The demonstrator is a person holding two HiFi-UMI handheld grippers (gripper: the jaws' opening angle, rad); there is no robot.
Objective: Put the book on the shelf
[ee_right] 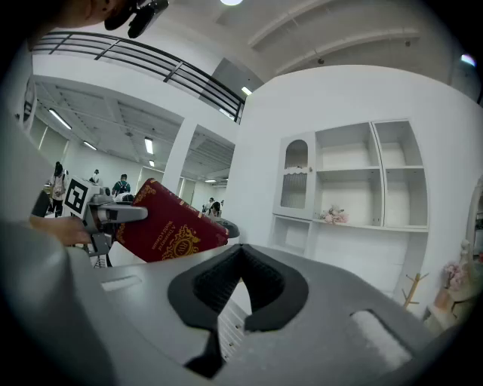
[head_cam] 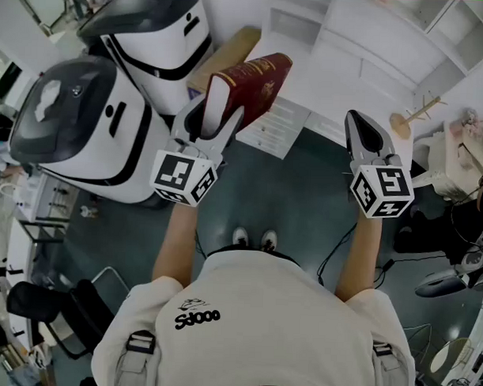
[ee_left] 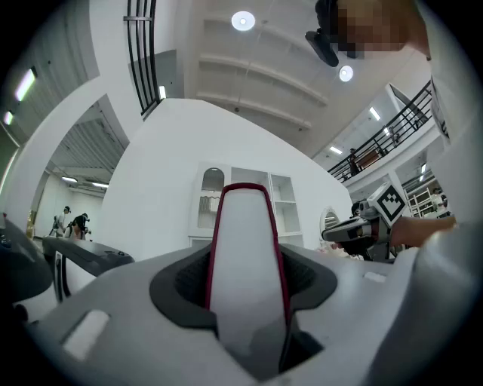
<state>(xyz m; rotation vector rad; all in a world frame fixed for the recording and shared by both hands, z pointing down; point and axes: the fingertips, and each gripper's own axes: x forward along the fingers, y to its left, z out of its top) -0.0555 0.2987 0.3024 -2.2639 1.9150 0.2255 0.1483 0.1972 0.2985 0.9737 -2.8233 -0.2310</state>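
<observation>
Left claw (head_cam: 215, 116) clamped on red book (head_cam: 253, 82), right claw (head_cam: 356, 119) closed, empty; white shelf (ee_right: 375, 175) ahead, white robots (head_cam: 93, 135) leftward.

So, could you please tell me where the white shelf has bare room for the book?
On the shelf, the middle and right open compartments look bare, apart from small flowers on the ledge at the middle column's foot. The left column is shut behind an arched door. The left gripper holds the book in its jaws.

Black print on shirt (head_cam: 261, 323) — roughly "SJooo" — gold lettering on book (head_cam: 253, 82) illegible
</observation>
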